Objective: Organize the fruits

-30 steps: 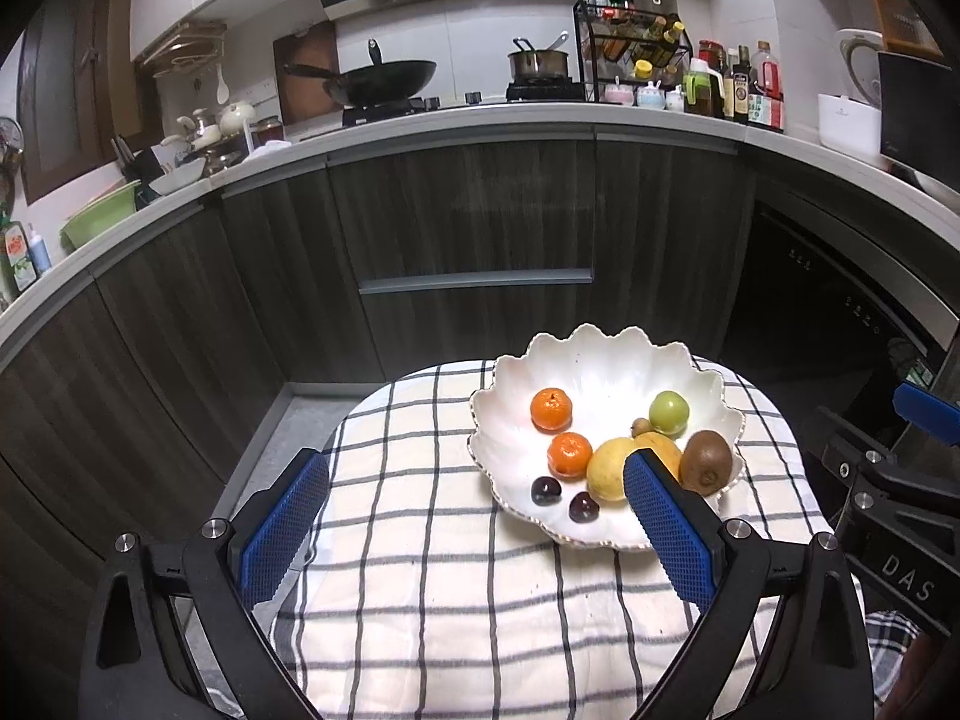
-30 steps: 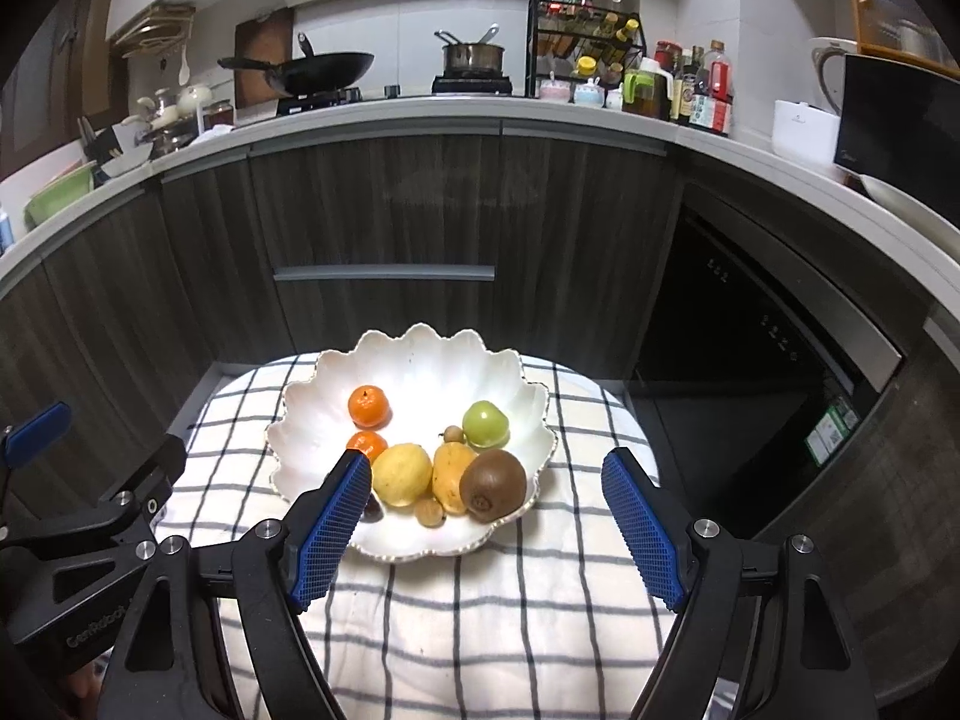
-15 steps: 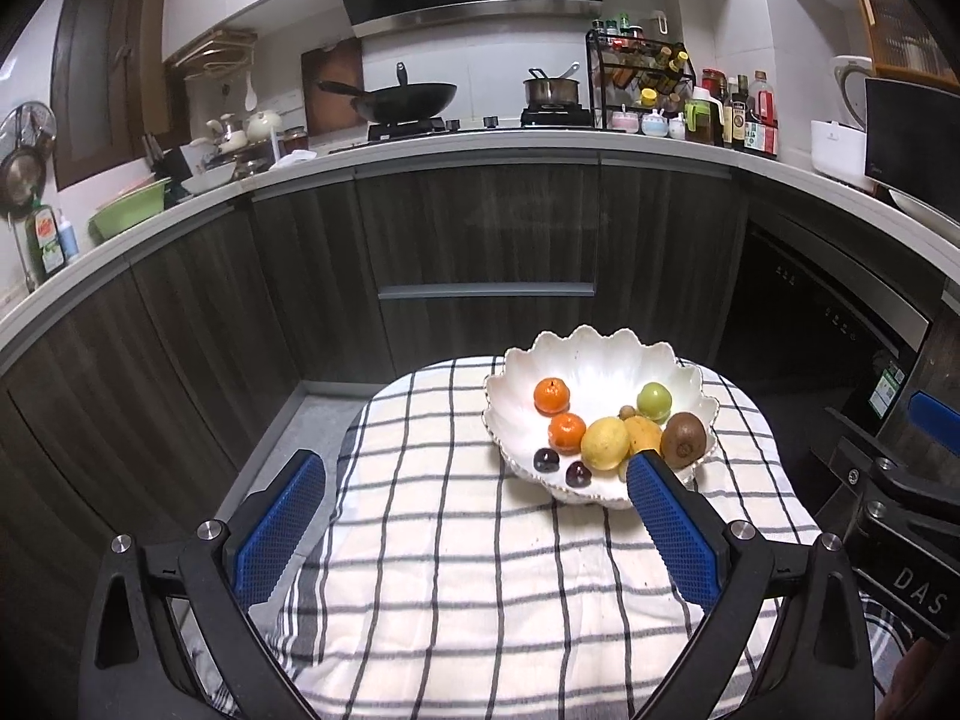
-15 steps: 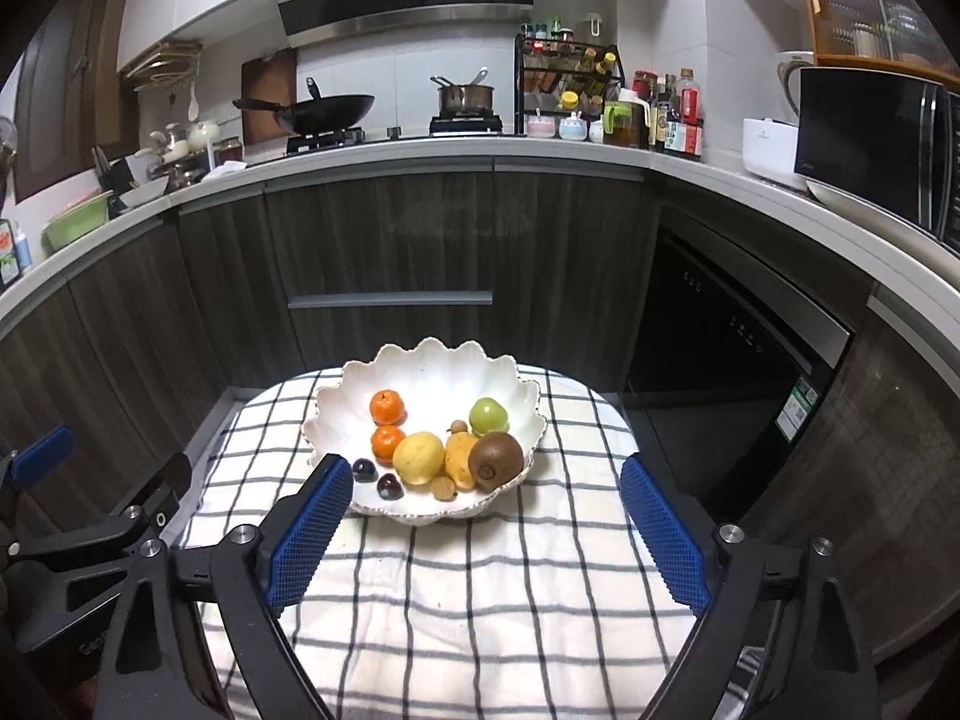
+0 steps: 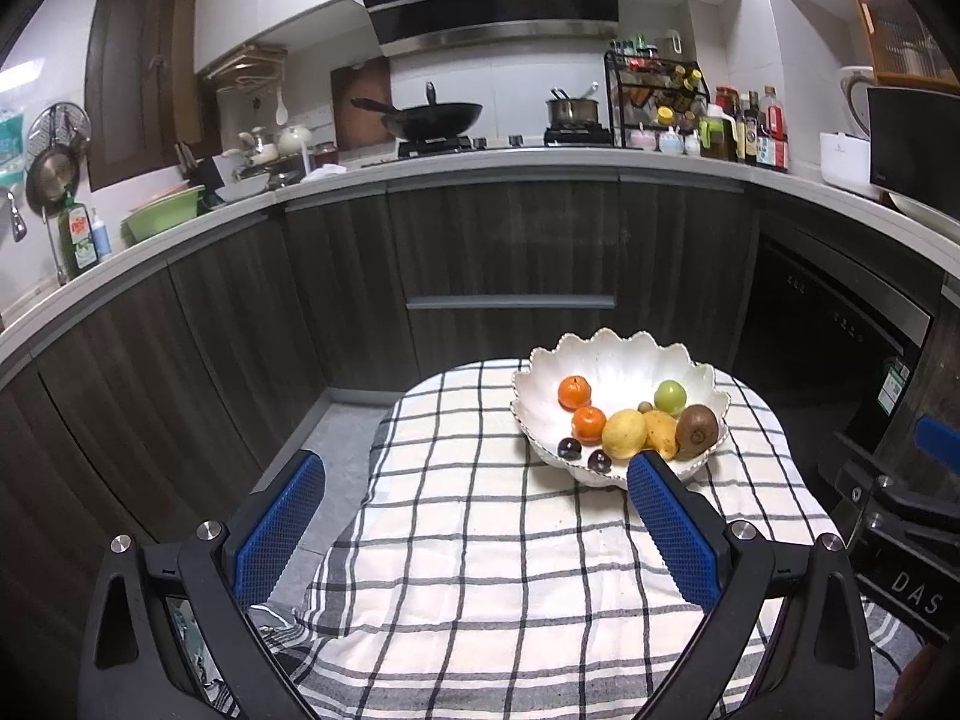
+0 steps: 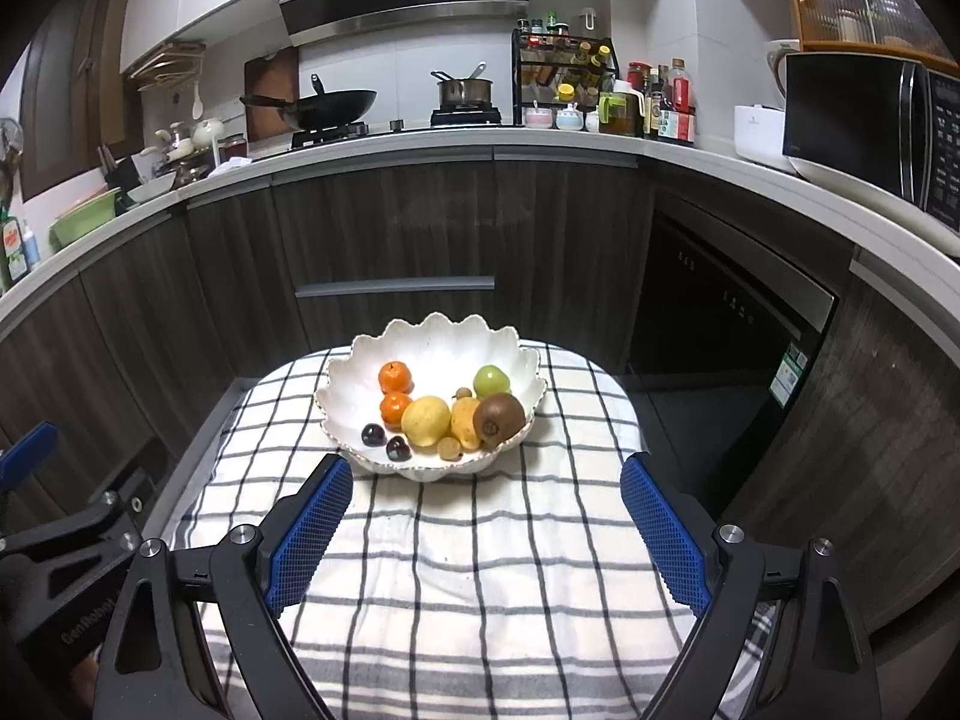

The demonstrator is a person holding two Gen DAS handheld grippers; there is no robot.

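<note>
A white scalloped bowl [image 5: 606, 360] [image 6: 432, 339] stands on a checked cloth at the far end of a small table. In it lie two oranges [image 6: 395, 376], a yellow lemon [image 6: 425, 420], a brown kiwi [image 6: 498, 412], a green fruit [image 6: 491, 381], a yellow mango [image 6: 465, 420], two dark plums [image 6: 373, 434] and small brown fruits. My left gripper [image 5: 474, 519] is open and empty, short of the bowl and to its left. My right gripper [image 6: 486, 525] is open and empty, in front of the bowl.
The checked cloth [image 6: 480, 570] covers the table. Dark wood cabinets [image 6: 390, 228] curve behind it, with a dishwasher [image 6: 720, 312] at the right. The counter holds a wok [image 6: 324, 105], a pot, a spice rack and a microwave [image 6: 870, 120]. The floor lies left of the table [image 5: 342, 438].
Both grippers have pulled back and risen away from the bowl, which now looks smaller and farther. Both stayed open and empty. The fruits have not moved.
</note>
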